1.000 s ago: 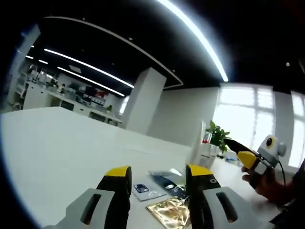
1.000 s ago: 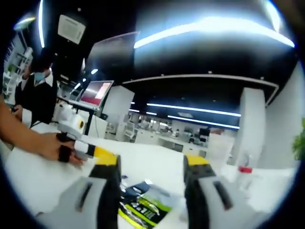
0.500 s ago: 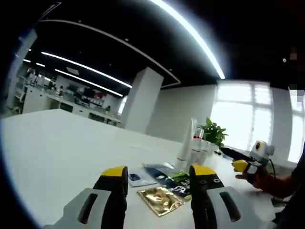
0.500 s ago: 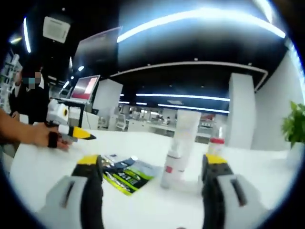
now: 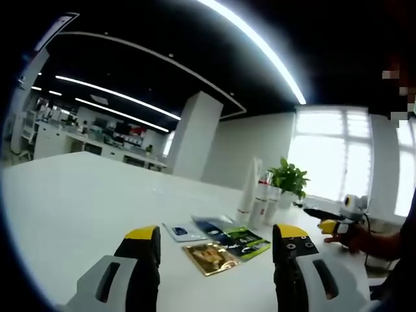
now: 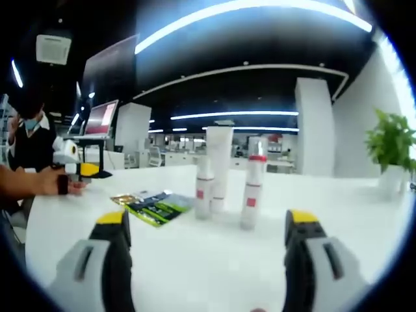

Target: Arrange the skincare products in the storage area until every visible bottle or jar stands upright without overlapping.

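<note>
Three white skincare containers stand upright and close together on the white table (image 6: 214, 260): a tall tube (image 6: 218, 166), a small bottle (image 6: 203, 188) and a red-capped bottle (image 6: 251, 192). In the left gripper view the tall tube (image 5: 250, 194) and red-capped bottle (image 5: 261, 200) stand beyond several flat sachets (image 5: 224, 244). My right gripper (image 6: 207, 221) is open, short of the bottles, holding nothing. My left gripper (image 5: 216, 237) is open and empty, just short of the sachets. Each gripper, hand-held, also appears in the other view: left gripper (image 6: 81, 170), right gripper (image 5: 335, 225).
Green and dark sachets (image 6: 153, 205) lie left of the bottles. A potted plant (image 6: 390, 146) stands at the far right of the table, plant (image 5: 289, 179) behind the bottles. A person (image 6: 29, 140) and a monitor (image 6: 101, 120) are at the left.
Both views have drawn back and swung, so the upright bottles now sit in the middle of the right gripper view. Both pairs of jaws stand wider apart than before.
</note>
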### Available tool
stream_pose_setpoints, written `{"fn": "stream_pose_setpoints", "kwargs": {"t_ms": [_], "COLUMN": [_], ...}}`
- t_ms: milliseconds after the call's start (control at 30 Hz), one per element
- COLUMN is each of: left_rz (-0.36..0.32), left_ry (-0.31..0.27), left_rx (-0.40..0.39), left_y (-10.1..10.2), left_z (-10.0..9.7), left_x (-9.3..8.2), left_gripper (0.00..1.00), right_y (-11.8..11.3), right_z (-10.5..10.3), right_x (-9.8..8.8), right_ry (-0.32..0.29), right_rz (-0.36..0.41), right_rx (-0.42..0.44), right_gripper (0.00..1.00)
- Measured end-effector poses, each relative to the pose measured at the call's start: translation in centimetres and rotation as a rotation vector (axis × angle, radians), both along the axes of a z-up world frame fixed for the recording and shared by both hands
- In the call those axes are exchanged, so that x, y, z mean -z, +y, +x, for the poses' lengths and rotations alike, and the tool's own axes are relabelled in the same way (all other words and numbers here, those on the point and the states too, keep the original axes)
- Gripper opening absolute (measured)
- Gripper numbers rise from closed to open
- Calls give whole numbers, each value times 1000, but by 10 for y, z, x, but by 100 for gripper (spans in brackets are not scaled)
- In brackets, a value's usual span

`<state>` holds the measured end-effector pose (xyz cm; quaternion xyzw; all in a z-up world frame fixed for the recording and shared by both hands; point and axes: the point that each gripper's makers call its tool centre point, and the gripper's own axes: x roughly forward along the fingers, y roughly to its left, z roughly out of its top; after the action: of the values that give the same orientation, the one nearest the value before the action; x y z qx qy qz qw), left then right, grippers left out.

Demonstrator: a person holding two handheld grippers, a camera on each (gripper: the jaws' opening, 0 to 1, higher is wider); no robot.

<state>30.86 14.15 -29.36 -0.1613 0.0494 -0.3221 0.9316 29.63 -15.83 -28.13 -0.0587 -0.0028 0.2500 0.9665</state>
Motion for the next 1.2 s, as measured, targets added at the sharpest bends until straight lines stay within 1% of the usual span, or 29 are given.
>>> {"fn": "stream_pose_setpoints", "kwargs": {"t_ms": [33,100,167,267,300,567,700,833,900,1033,1133,1200], "left_rz": [5,17,33,42,45,94,91,98,103,132,123,96], "left_ry": [1,2,2,-4,-7,-43,-48,-62,-84,-105,-106,-97], "left_rx": [-1,0,0,0,-2,-27,-23,-23,-26,-30,-37,-40], "left_y": [0,0,0,1,1,4,5,4,3,4,7,9], "left_z": [-1,-7,-12,-19,-21,-32,-39,-51,-55,-65,-70,-74], "left_x": [1,2,4,4,3,2,1,-2,-6,-8,-11,-13], "left_gripper": [75,79,81,86,88,92,92,92,91,89,90,93], "right_y": [-1,-2,1,3,4,6,3,-1,-3,-8,-13,-15], "right_z": [-1,-4,-7,-10,-11,-14,-20,-23,-25,-29,-30,-31], "right_x": [4,6,10,15,17,20,21,20,19,14,5,0], "right_ry": [15,23,39,53,67,76,83,86,84,103,108,113], "right_rz": [-11,-17,-29,-50,-50,-57,-55,-50,-44,6,34,39], "right_rx": [-4,-14,-38,-57,-65,-72,-68,-64,-61,-60,-59,-57], "right_gripper": [100,100,100,100,100,100,100,100,100,100,100,100]}}
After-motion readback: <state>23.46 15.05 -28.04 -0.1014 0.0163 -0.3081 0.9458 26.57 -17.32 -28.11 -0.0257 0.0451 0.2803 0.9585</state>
